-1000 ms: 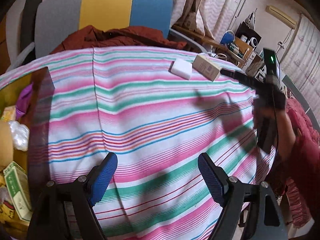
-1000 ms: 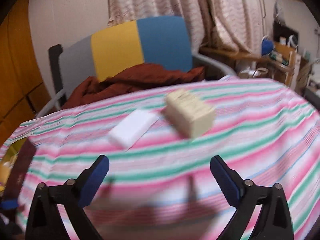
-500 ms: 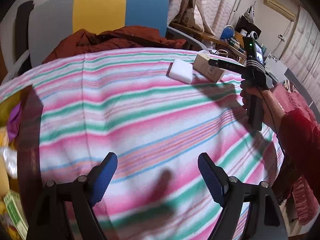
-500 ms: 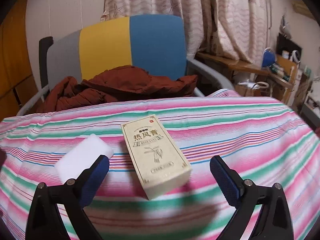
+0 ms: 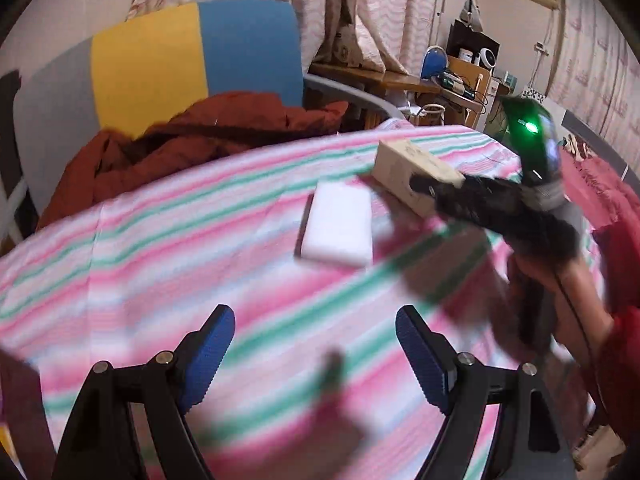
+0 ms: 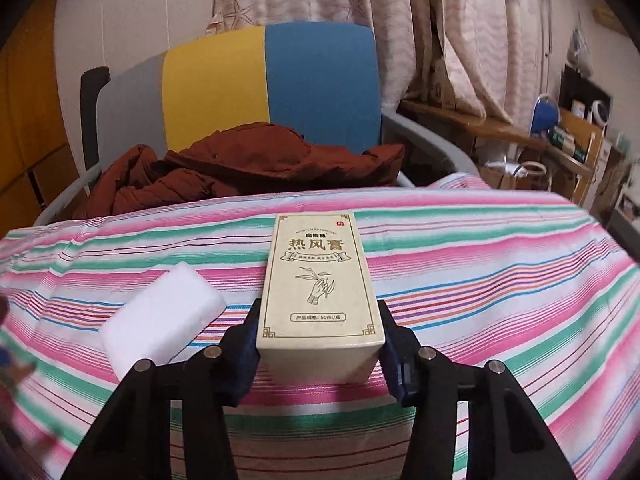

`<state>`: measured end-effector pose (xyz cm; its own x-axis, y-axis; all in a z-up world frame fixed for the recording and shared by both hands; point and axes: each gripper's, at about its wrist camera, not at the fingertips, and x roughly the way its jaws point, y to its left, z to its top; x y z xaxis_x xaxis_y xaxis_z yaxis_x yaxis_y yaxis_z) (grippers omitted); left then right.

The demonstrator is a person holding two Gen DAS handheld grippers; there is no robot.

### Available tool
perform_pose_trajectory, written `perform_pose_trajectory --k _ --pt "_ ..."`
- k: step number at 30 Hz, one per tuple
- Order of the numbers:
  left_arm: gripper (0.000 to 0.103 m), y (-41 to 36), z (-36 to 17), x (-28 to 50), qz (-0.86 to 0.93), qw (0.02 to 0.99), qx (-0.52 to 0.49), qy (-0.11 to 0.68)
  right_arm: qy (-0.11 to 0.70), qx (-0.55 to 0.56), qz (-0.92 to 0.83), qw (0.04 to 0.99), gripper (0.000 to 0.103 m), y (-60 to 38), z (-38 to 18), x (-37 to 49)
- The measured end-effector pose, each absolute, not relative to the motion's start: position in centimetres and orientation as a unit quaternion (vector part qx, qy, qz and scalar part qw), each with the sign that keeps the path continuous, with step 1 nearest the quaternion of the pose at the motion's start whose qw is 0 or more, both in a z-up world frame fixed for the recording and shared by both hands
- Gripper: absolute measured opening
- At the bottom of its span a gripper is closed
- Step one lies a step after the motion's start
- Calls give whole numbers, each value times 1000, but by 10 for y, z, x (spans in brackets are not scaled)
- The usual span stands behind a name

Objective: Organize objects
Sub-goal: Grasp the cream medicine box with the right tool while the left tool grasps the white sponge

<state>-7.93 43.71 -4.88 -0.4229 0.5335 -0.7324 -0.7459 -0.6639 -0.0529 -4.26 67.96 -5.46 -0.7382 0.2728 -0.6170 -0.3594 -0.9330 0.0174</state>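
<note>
A beige carton with Chinese print [image 6: 320, 280] lies on the striped tablecloth [image 6: 500, 280]. My right gripper [image 6: 320, 348] has its jaws closed against the carton's two sides at its near end. A white sponge block [image 6: 160, 320] lies just left of the carton, apart from it. In the left wrist view the sponge [image 5: 336, 224] is ahead of my open, empty left gripper [image 5: 316, 356], and the carton [image 5: 412, 172] sits to its right with the right gripper [image 5: 424, 184] on it.
A chair with grey, yellow and blue panels [image 6: 260, 88] stands behind the table with a rust-red jacket [image 6: 240, 168] on its seat. A cluttered wooden desk [image 6: 560, 136] stands at the right. The person's red sleeve [image 5: 624, 360] is at the right edge.
My right gripper moved forward and closed on the carton. My left gripper moved forward toward the sponge, which now looks larger and nearer.
</note>
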Motion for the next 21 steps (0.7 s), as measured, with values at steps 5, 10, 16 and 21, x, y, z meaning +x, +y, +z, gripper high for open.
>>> perform_pose_trajectory --k 5,10,16,21 --pt "85 482 -58 -111 816 392 -391 165 79 -321 927 176 52 685 -56 -42" --pt "85 510 -71 -124 800 414 -392 185 84 -318 928 175 52 687 -57 -41" --pt "85 517 -91 -131 803 399 -396 199 77 -319 928 179 52 685 -57 -41" --pt "74 508 -90 -136 802 415 -398 165 73 -318 928 181 52 685 -57 -41"
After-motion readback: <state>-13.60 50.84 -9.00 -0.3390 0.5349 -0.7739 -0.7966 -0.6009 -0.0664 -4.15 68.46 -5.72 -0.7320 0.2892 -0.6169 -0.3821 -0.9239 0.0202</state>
